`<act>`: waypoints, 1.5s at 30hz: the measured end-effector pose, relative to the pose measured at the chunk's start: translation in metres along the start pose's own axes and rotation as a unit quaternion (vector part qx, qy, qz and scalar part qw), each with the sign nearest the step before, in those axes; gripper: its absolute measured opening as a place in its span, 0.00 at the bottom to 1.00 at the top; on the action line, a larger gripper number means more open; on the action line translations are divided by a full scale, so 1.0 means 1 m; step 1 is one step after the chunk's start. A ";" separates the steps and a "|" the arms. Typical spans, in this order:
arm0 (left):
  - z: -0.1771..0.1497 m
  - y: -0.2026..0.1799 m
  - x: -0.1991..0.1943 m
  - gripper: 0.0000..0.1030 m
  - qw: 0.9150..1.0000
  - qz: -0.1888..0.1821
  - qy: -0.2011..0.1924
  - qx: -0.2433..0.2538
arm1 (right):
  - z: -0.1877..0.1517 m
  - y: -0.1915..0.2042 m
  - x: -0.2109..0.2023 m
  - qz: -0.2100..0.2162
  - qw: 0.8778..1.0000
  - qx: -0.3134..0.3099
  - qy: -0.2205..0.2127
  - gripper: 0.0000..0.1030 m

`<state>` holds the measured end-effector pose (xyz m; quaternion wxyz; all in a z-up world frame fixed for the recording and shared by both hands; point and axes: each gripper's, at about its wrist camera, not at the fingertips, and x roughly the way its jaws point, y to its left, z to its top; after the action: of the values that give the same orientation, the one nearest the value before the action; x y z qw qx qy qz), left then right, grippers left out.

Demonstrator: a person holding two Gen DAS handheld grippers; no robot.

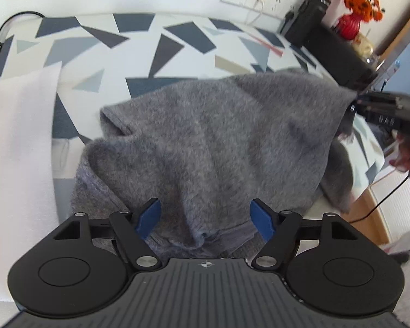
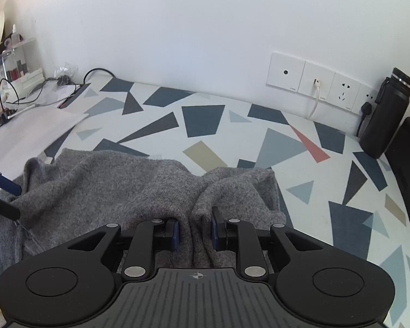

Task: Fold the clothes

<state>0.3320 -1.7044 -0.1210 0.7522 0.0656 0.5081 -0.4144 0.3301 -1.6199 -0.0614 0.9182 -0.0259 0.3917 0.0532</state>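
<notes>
Left wrist view: a fuzzy grey knitted garment (image 1: 205, 142) lies bunched on a tabletop patterned with grey, blue and tan shards (image 1: 177, 46). Its near fold rises between the blue pads of the left gripper (image 1: 205, 220), whose jaws stand apart without pressing the cloth. At the garment's far right corner the right gripper (image 2: 194, 231) is clenched on a pinched ridge of knit. A white foam sheet (image 1: 19, 164) lies to the left.
</notes>
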 end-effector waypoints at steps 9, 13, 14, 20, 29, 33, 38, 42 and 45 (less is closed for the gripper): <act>0.010 0.004 -0.052 0.08 0.995 -0.067 -0.068 -0.021 | 0.005 -0.008 -0.020 0.019 0.999 0.018 -0.021 0.16; 0.034 0.014 -0.101 0.08 0.983 -0.087 -0.150 -0.052 | 0.020 -0.023 -0.040 0.037 0.996 0.059 -0.056 0.16; 0.042 0.016 -0.109 0.08 0.981 -0.090 -0.165 -0.055 | 0.026 -0.029 -0.044 0.043 0.994 0.073 -0.067 0.16; 0.108 0.029 -0.112 0.08 0.974 -0.057 -0.214 -0.047 | 0.071 -0.063 -0.043 0.067 0.983 0.125 -0.115 0.16; 0.188 0.053 -0.015 0.17 0.968 0.069 -0.226 -0.080 | 0.130 -0.092 0.062 0.003 0.979 0.161 -0.122 0.18; 0.178 0.056 0.021 0.62 0.977 0.105 -0.168 -0.075 | 0.122 -0.094 0.121 -0.042 0.984 0.165 -0.053 0.49; 0.137 0.060 0.019 0.67 0.987 0.083 -0.111 -0.088 | 0.077 -0.087 0.114 -0.040 0.986 0.157 -0.024 0.72; 0.090 0.051 0.013 0.74 0.991 0.079 -0.062 -0.084 | 0.029 -0.076 0.085 -0.014 0.987 0.162 0.007 0.84; 0.061 0.041 0.018 0.77 0.992 0.100 -0.034 -0.068 | -0.001 -0.045 0.074 -0.031 0.991 0.127 0.035 0.94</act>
<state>0.4060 -1.7199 -0.1196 0.8094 0.0508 0.5002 -0.3033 0.3856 -1.6590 -0.1153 0.9011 0.0767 0.4260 -0.0258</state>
